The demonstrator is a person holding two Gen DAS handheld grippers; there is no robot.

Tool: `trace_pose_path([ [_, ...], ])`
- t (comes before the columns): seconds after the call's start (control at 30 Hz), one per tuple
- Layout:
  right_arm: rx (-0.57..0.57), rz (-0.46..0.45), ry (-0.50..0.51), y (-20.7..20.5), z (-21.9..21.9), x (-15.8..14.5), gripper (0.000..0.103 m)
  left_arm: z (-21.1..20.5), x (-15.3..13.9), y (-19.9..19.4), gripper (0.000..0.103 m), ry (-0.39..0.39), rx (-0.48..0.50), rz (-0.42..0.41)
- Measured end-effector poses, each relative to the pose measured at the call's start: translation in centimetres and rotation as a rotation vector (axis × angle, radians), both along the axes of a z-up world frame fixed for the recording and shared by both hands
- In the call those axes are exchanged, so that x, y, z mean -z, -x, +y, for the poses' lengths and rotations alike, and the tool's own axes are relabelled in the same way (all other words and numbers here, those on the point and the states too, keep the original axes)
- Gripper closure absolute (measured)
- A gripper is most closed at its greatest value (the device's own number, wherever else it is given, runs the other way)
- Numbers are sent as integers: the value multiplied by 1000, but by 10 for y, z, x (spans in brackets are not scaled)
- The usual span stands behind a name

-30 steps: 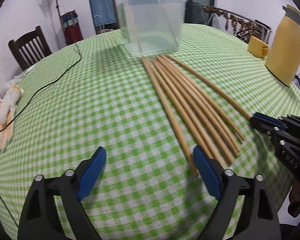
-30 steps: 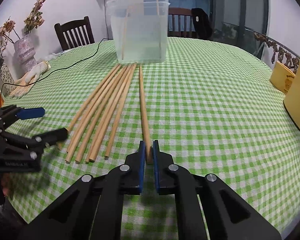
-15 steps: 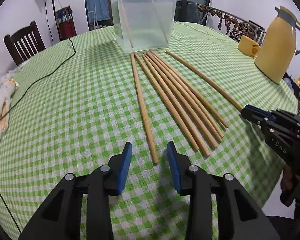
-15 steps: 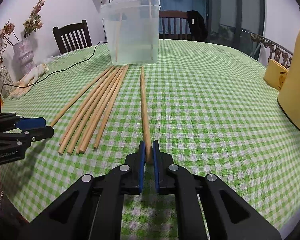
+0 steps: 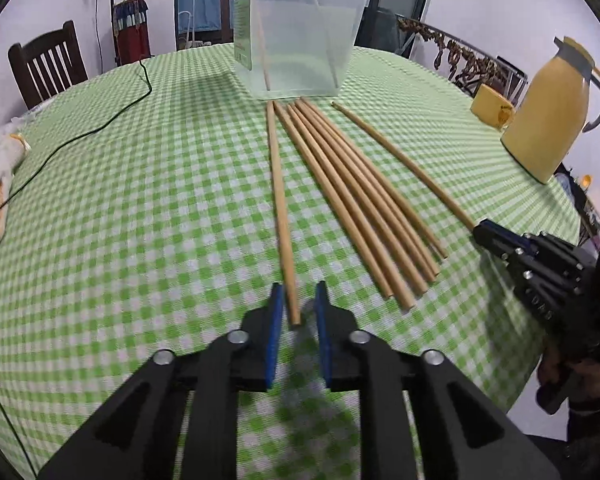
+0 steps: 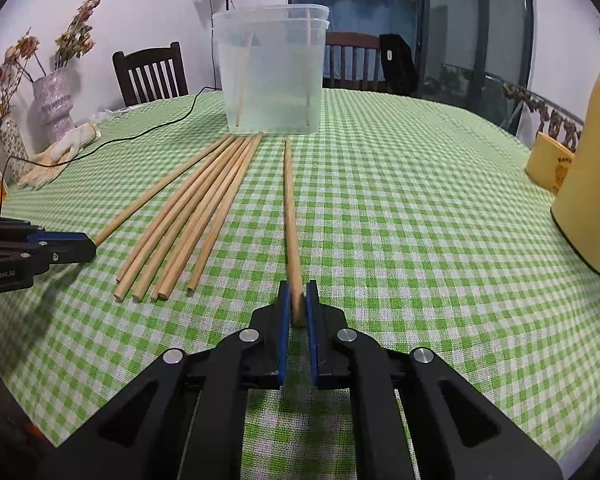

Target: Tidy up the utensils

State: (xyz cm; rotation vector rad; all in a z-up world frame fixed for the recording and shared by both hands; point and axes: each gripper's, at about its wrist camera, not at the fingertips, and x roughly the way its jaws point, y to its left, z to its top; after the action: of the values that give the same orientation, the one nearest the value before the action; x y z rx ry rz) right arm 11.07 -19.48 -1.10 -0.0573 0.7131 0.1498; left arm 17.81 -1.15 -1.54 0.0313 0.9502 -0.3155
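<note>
Long wooden chopsticks lie on the green checked tablecloth [image 5: 140,220] in front of a clear plastic container [image 5: 296,36] that holds two more. My left gripper [image 5: 297,292] is closing; the near end of the leftmost chopstick [image 5: 280,200] sits between its blue pads with a gap on each side. Several chopsticks [image 5: 360,200] lie bunched to its right. My right gripper [image 6: 296,286] is shut on the near end of a separate chopstick [image 6: 289,208]. It also shows at the right of the left wrist view as the right gripper [image 5: 480,232]. The left gripper [image 6: 86,246] shows at the left edge.
A yellow thermos jug [image 5: 548,120] and a yellow mug [image 5: 492,110] stand at the table's right. A black cable [image 5: 100,128] and a white glove [image 5: 0,160] lie at the left. Chairs and a vase of dried flowers [image 6: 56,100] stand beyond the round table's edge.
My left gripper's jaws have narrowed from wide apart to close around the leftmost chopstick's end, which now lies apart from the bunch. The right gripper kept its grip.
</note>
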Motion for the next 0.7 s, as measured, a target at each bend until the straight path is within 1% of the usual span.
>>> trace_pose_path([
  [0.1, 0, 1, -7, -1, -1, 0, 95, -3, 0, 1, 89, -14, 10, -11],
  [0.13, -1, 3, -12, -1, -1, 0, 96, -2, 1, 0, 100, -17, 1, -12],
  [0.23, -10, 20, -27, -2, -2, -1, 96, 7, -1, -3, 101, 13, -17, 7],
  [0.33, -18, 17, -26, 1, -1, -7, 97, 13, -10, 2, 101, 21, -17, -15],
  [0.47, -35, -33, -8, 7, 4, -25, 97, 21, -28, 9, 101, 38, -26, -57],
  [0.6, -29, -82, 1, 11, 2, -41, 97, 28, -47, 17, 101, 56, -31, -90],
  [0.7, -28, -109, 13, 14, -1, -52, 97, 32, -59, 23, 101, 50, -26, -117],
])
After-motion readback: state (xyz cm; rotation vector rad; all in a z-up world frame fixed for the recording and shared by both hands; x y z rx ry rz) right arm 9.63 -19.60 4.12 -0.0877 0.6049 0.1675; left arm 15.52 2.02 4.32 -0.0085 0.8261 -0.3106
